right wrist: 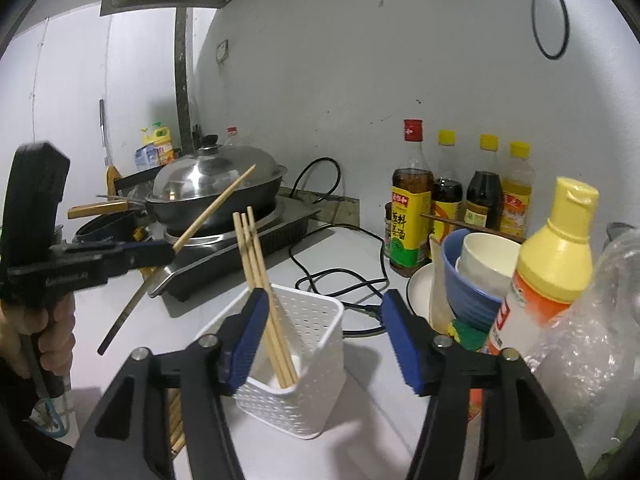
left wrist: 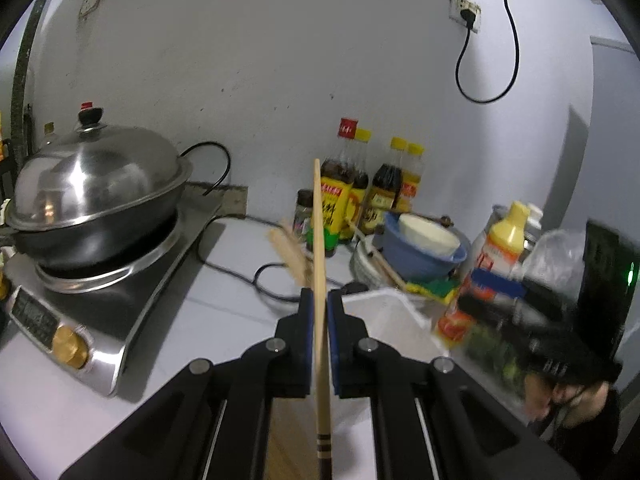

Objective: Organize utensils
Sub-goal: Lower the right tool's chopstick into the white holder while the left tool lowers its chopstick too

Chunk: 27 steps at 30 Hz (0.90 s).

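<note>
Standing on the pale tabletop (right wrist: 352, 412), a white perforated plastic holder (right wrist: 298, 368) is seen containing three wooden chopsticks (right wrist: 256, 272). Around it the right gripper (right wrist: 326, 342) is spread, grasping nothing. A single wooden chopstick (left wrist: 319, 240) is pinched in the clenched left gripper (left wrist: 319, 314).

Open bench (right wrist: 352, 396): your clear lane, right of the white basket (right wrist: 316, 360).
Right side: yellow-capped bottle (right wrist: 552, 264) and stacked bowls (right wrist: 476, 276) block you.
Left side: cooker (right wrist: 240, 256) and its cable (right wrist: 340, 284).
</note>
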Motion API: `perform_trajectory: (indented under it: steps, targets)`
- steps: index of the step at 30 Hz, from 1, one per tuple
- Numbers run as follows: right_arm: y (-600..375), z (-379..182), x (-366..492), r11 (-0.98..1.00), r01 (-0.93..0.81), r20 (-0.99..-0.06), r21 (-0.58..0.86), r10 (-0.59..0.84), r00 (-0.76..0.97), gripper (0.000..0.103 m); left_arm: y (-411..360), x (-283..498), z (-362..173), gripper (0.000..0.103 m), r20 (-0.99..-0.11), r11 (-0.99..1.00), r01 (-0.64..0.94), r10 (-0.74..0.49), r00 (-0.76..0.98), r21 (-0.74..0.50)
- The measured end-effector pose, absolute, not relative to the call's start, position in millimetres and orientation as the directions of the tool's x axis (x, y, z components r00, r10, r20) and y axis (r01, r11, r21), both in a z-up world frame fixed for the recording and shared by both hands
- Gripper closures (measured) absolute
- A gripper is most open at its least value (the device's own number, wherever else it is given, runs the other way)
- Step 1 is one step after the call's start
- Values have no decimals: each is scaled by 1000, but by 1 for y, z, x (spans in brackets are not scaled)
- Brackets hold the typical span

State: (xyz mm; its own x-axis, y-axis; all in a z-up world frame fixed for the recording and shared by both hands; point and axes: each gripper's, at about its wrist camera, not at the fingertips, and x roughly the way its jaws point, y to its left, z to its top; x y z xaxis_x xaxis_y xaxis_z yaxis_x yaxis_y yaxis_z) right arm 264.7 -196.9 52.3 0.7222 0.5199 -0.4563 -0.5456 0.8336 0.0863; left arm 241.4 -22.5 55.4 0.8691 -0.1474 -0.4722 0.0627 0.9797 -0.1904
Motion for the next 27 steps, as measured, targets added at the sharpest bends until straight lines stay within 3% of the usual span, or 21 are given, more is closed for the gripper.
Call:
perform_trajectory:
  steps: [15, 20, 27]
  targets:
    - [-236, 41, 277, 850, -493, -404, 188, 524, 750, 43, -41, 303, 48, 97, -350, 918, -107, -36, 936, -382]
    - [-241, 41, 279, 854, -482, -401, 194, 518, 756, 43, -48, 306, 34, 97, -345, 885, -176, 19, 939, -430]
    - [-238, 40, 277, 857, -482, -407, 180, 511, 757, 43, -59, 300, 12, 97, -405, 889, -183, -3, 914, -420]
